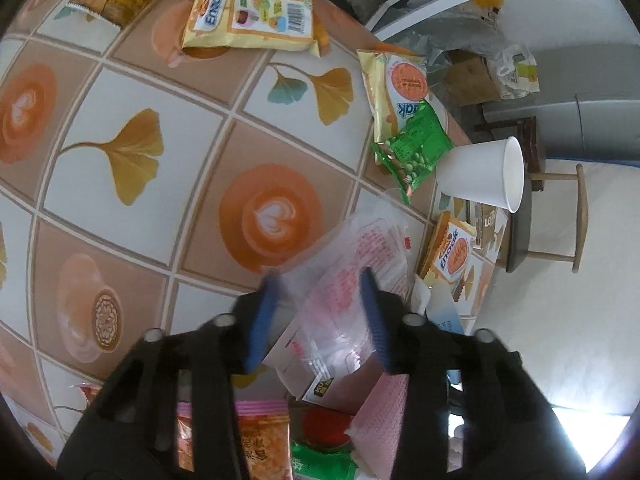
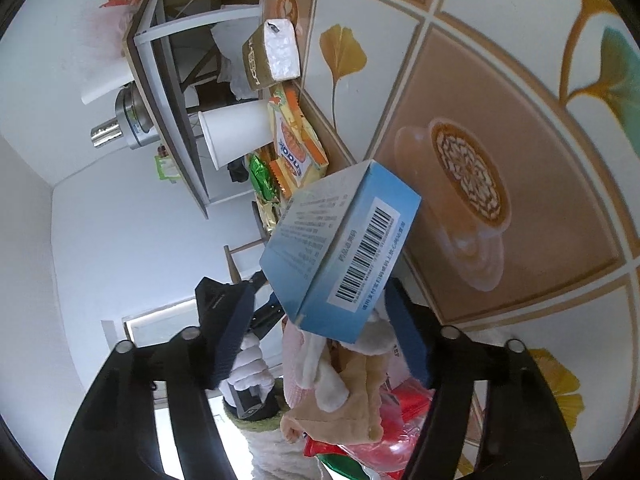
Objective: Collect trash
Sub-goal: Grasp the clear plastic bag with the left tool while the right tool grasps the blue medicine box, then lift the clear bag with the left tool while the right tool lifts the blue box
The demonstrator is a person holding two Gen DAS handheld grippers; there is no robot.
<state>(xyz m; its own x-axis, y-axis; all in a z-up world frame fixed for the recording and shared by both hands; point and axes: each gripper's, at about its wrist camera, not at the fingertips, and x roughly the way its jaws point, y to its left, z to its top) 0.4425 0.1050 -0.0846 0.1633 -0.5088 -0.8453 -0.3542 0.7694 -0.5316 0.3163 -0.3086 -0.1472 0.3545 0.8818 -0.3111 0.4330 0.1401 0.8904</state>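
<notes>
Left wrist view: left gripper (image 1: pixel 320 312) spread wide, blue fingers (image 1: pixel 262 320) either side of clear plastic wrapper (image 1: pixel 352 280) with red print, not pinching it. White paper cup (image 1: pixel 484 174) on its side, up-right of wrapper, green pea packet (image 1: pixel 412 148) beside it.

Right wrist view: right gripper (image 2: pixel 324 336) gaping, blue barcode box (image 2: pixel 340 252) between fingers, contact unclear. Paper cup far side of box.

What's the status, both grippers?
Left gripper open around a clear plastic wrapper. Right gripper open, blue box between its fingers. Paper cup and snack packets uncollected.
</notes>
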